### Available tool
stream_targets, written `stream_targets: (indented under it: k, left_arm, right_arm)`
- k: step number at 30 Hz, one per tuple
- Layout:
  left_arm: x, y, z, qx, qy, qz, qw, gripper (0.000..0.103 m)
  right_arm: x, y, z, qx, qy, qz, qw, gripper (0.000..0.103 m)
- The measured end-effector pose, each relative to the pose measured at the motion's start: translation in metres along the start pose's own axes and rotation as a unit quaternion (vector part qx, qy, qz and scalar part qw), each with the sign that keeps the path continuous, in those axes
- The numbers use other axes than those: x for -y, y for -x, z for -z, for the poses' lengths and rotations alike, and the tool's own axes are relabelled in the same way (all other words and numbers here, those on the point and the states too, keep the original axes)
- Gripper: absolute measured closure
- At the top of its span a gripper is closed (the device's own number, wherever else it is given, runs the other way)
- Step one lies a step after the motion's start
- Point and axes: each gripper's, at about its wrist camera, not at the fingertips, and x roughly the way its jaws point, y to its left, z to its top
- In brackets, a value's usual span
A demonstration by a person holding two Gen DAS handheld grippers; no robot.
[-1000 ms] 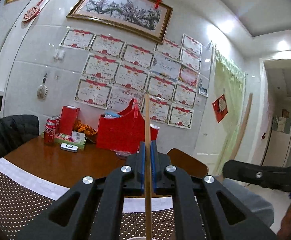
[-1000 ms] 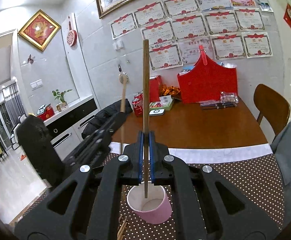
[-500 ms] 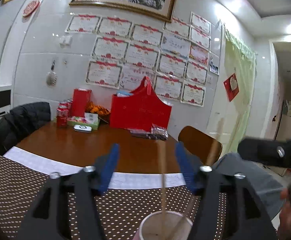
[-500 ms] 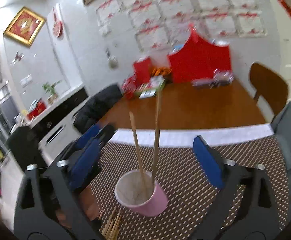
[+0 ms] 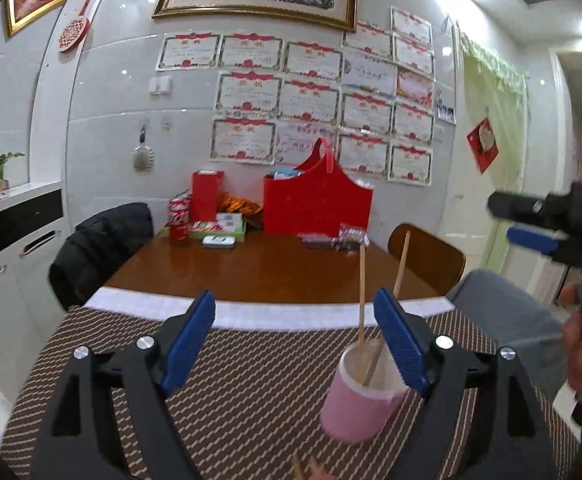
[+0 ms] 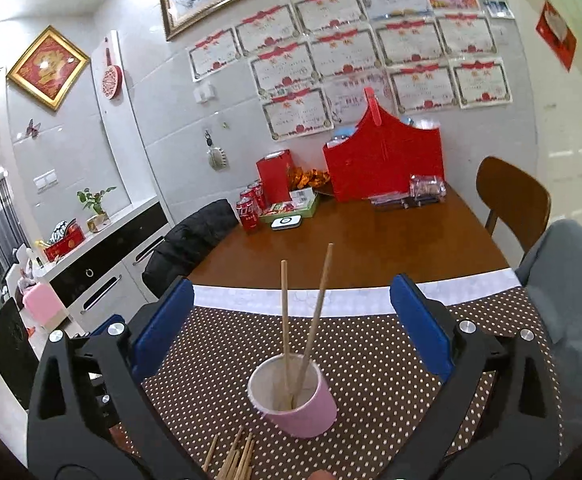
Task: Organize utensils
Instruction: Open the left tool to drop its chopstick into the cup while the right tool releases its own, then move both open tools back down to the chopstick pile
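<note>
A pink cup (image 6: 295, 398) stands on the brown dotted mat (image 6: 375, 360) with two wooden chopsticks (image 6: 285, 320) upright in it. It also shows in the left wrist view (image 5: 357, 396), with the chopsticks (image 5: 361, 292) leaning in it. My right gripper (image 6: 291, 328) is open and empty above and behind the cup. My left gripper (image 5: 297, 340) is open and empty, with the cup by its right finger. A pile of loose chopsticks (image 6: 233, 456) lies on the mat in front of the cup. The right gripper also shows at the right edge of the left wrist view (image 5: 551, 224).
A brown wooden table (image 6: 351, 240) extends behind the mat with red cans (image 6: 249, 210), a red bag (image 6: 383, 164) and snack packets. A black jacket on a chair (image 6: 195, 236) is at the left, a wooden chair (image 6: 511, 200) at the right.
Both grippers were shut on a chopstick each above the cup. They have opened, the two chopsticks have dropped into the cup, and both grippers have pulled back.
</note>
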Motion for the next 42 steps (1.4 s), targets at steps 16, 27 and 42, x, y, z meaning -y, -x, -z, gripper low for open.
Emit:
stream_targets:
  k: [16,27,42]
  left_arm:
    - [-0.024,0.031,0.084,-0.162,-0.041,-0.037,0.9852,0.022]
    - [-0.024,0.012,0.156,-0.254,-0.092,-0.055,0.9613,0.022]
    - [-0.029,0.012,0.17,-0.295,-0.1,-0.043,0.9493,0.022]
  right_arm:
    - [-0.024,0.047,0.102,-0.083,0.032,0.017,0.996,0.006]
    - [-0.041,-0.032,0.208,-0.282,0.135,0.009,0.95,0.006]
    - [-0.059,-0.053,0.239,-0.326,0.174,0.015,0.929,0.006]
